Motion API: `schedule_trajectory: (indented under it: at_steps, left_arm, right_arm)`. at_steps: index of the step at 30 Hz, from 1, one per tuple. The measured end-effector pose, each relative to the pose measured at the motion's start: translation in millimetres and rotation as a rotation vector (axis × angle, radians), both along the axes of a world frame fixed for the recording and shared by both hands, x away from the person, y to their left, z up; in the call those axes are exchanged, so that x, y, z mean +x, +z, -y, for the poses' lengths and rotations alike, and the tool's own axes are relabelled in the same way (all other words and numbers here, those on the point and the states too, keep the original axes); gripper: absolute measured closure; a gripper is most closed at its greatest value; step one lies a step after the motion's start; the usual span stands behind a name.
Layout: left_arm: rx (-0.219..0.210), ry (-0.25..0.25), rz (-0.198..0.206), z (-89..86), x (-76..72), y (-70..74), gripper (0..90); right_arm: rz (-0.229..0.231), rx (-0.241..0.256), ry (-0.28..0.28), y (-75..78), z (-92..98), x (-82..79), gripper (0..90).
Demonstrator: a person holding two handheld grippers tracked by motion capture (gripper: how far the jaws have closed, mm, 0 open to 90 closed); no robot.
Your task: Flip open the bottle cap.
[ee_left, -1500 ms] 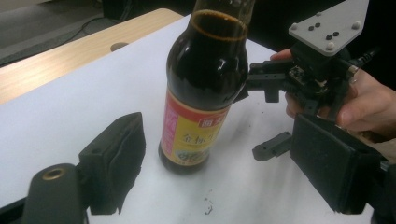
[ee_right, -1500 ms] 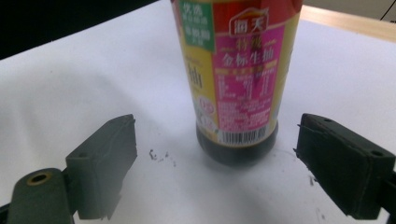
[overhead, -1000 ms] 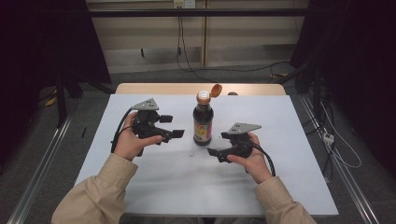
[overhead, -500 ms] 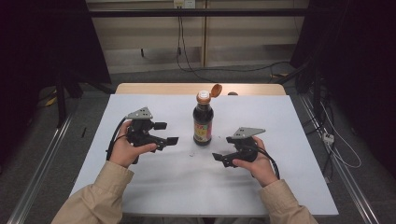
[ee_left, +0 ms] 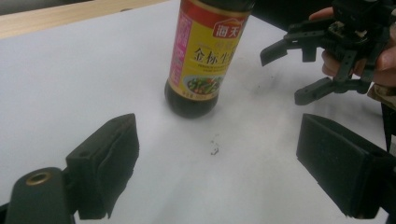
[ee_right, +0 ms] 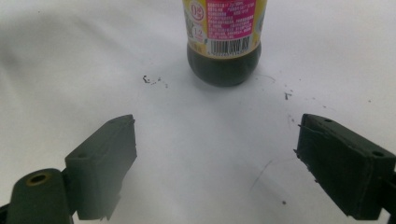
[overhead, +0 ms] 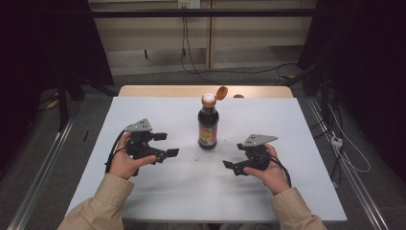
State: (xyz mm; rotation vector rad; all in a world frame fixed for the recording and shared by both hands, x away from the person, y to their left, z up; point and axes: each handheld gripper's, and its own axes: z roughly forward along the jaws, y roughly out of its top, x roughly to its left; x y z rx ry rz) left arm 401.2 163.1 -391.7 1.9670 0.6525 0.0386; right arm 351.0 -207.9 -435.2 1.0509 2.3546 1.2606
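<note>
1. The dark sauce bottle (overhead: 208, 125) stands upright in the middle of the white table (overhead: 297, 124), its orange flip cap (overhead: 221, 92) hinged open and tipped back to one side.
2. Left gripper (overhead: 165, 144) sits low to the left of the bottle, jaws spread wide and holding nothing. From its own view the bottle (ee_left: 205, 56) is ahead and a touch left of centre, well apart from both pads.
3. Right gripper (overhead: 231, 167) sits off to the right and nearer the person, jaws likewise apart and empty. In its own view the bottle's base (ee_right: 223, 65) is straight ahead, barcode side facing it, clear of the pads.
4. Neither tool touches the bottle; both point in toward it from either side.
5. My read: this looks like the gap between steps, cap open, bottle free-standing, hands parked either side.
6. Next move, if the cap is to be shut: one gripper should steady the body around the label, the other press the lid down over the neck. The bottle is tall and narrow, so a push up top without that hold could tip it.
</note>
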Motion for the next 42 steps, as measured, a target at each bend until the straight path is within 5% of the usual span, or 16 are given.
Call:
schedule_trajectory:
  at_steps: [42]
  left_arm:
    - [0.034, 0.009, -0.005, -30.4, -26.3, -28.2, 12.7]
  right_arm:
    - [0.002, 0.006, -0.044, -4.9, 31.7, -24.6, 12.1]
